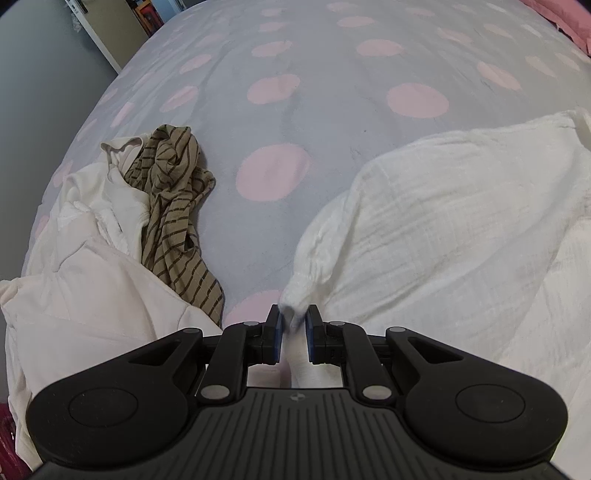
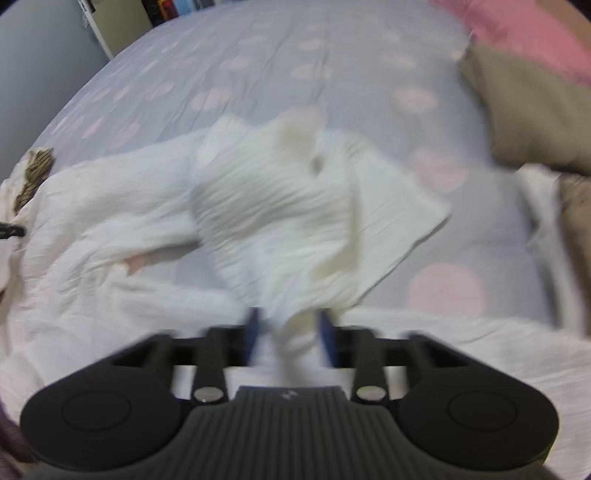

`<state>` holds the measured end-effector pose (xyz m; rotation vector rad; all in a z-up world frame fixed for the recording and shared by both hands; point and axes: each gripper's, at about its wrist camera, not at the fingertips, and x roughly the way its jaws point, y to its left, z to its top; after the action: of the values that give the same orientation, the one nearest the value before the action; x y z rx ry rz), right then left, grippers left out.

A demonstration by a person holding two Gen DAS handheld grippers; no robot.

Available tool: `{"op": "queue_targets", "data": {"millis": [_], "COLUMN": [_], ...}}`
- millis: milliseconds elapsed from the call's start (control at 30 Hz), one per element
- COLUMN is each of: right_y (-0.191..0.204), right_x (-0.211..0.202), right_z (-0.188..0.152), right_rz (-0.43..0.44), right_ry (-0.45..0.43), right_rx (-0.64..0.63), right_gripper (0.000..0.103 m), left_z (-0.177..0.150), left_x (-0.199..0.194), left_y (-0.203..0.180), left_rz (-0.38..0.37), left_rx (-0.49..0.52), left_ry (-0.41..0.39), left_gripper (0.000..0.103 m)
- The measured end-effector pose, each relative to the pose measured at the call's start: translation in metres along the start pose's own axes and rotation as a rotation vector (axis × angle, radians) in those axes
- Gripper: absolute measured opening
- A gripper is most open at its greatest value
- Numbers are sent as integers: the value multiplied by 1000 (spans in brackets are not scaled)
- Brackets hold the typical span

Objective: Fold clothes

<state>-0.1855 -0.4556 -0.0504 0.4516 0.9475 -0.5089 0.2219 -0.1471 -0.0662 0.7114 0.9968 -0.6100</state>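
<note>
A white crinkled garment (image 1: 443, 206) lies spread over the right of a grey bedcover with pink dots (image 1: 295, 74). My left gripper (image 1: 294, 314) is shut on a bunched corner of it, and the cloth runs up and to the right from the blue pads. The right wrist view is blurred. There the same white garment (image 2: 273, 206) is heaped in the middle of the bedcover (image 2: 258, 55). A tail of it hangs between the parted jaws of my right gripper (image 2: 290, 317), and the pads stand off the cloth on both sides.
A brown striped garment (image 1: 173, 199) lies crumpled on a cream garment (image 1: 92, 258) at the bed's left edge. A folded tan cloth (image 2: 532, 107) and a pink pillow (image 2: 524, 33) sit at the far right. A shelf (image 1: 107, 33) stands beyond the far left corner.
</note>
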Motion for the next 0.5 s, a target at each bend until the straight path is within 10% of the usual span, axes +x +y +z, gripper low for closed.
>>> {"op": "queue_targets", "data": {"millis": [233, 500], "right_y": [-49, -112], "right_x": [9, 69], "right_z": [38, 64], "right_rz": [-151, -123], "right_ry": [-73, -32], "right_rx": [21, 288], "right_gripper": [48, 39], "left_z": [-3, -3], "left_x": [9, 13], "left_y": [2, 4], "left_rz": [13, 5], "left_rx": [-3, -7], "left_ry": [39, 51], "left_gripper": [10, 10]}}
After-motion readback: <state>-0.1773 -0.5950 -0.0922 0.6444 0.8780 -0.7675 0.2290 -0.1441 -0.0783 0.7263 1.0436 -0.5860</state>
